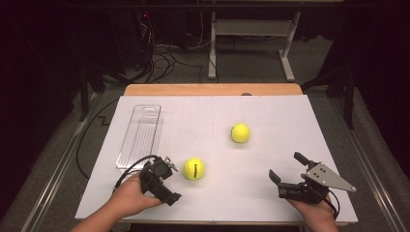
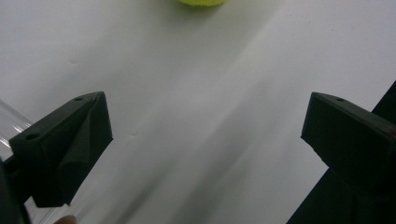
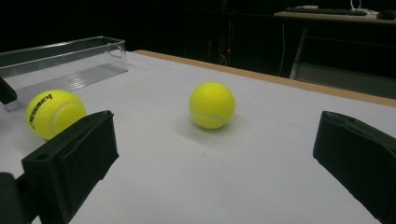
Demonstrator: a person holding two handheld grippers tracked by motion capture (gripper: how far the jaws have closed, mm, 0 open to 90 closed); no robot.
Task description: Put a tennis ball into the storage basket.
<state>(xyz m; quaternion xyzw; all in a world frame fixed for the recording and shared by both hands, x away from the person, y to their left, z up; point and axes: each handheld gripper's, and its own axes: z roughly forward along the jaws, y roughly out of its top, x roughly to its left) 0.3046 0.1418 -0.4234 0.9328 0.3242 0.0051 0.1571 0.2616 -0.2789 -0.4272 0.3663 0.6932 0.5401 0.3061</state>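
A: Where are the balls?

B: The near fuzzy yellow tennis ball with black lettering (image 1: 194, 168) lies on the white table sheet (image 1: 270, 140), just beside the left gripper (image 1: 170, 180); the second fuzzy yellow tennis ball (image 1: 240, 133) sits farther back, well apart from both grippers.

A: And the claws?

B: The left gripper's jaws gape wide over bare sheet, holding nothing; the right gripper (image 1: 289, 168) rests low at the front right, jaws spread, empty too.

A: Anything else?

B: A long clear plastic tray (image 1: 140, 136) lies at the left, behind the left gripper.
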